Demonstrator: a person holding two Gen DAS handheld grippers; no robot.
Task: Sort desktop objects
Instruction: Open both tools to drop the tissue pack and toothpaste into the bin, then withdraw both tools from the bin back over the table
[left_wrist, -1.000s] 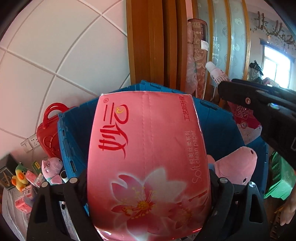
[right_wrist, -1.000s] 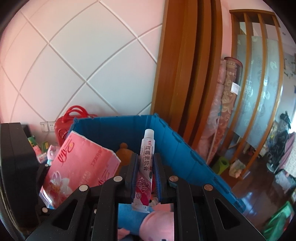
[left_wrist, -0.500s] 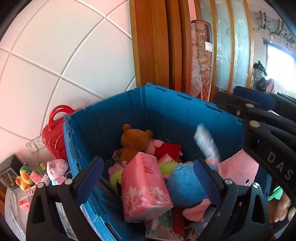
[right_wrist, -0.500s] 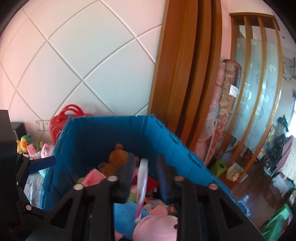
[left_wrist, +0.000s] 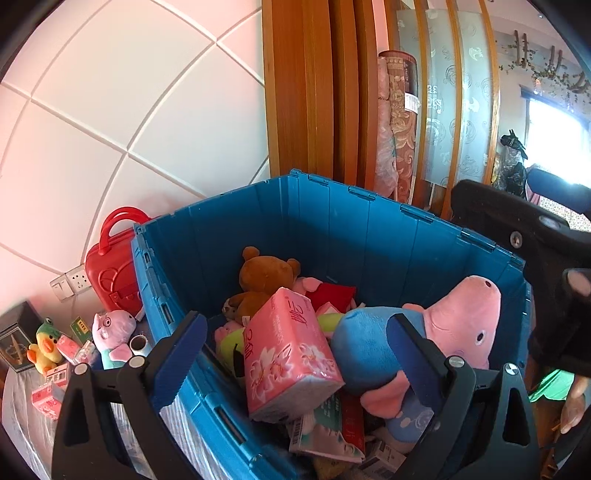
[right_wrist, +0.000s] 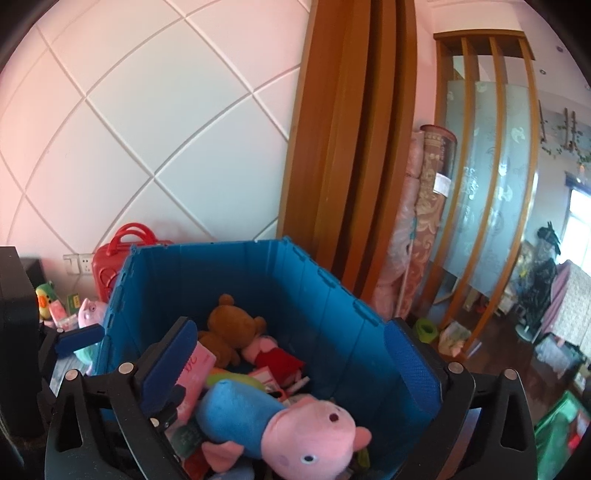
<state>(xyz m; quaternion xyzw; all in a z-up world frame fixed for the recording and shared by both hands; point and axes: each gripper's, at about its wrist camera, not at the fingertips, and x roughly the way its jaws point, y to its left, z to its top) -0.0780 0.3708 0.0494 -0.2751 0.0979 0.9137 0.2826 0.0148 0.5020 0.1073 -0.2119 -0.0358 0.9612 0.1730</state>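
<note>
The blue plastic crate (left_wrist: 332, 229) serves as the reference for every position below.

Left gripper (left_wrist: 295, 354): released. Its blue-padded jaws stand wide apart above the crate's near edge, and neither pad touches anything. The pink tissue pack (left_wrist: 291, 354) lies inside the crate, tilted, resting on the pile of contents and seen between the spread jaws.

Right gripper (right_wrist: 288, 354): its jaws are opening and stand wide above the crate's near side. Nothing is pressed between the pads; the crate contents are seen below and beyond them. A toothpaste tube cannot be picked out among the contents in either view.

Inside the crate:
- A pink pig plush in a blue dress (left_wrist: 424, 332) lies on top of the pile toward the near right side, just beside the tissue pack.
- A brown teddy bear (left_wrist: 262, 277) sits toward the far left corner.
- A smaller pig plush in a red dress (right_wrist: 273, 354) lies just beside the bear.
- A green item and flat printed packets lie under the larger plush; their type cannot be read.

Outside the crate, to its left:
- A red toy case with handles (left_wrist: 110, 266) stands against the tiled wall (left_wrist: 129, 110), touching or nearly touching the crate.
- A small pig plush with glasses (left_wrist: 110, 332), a yellow and green duck toy (left_wrist: 44, 347) and several small pink packets (left_wrist: 51, 384) lie on the table surface.

Behind the crate, to its right, a wooden door frame (left_wrist: 306, 92) rises, with rolled mats (left_wrist: 395, 118) leaning beside it.
</note>
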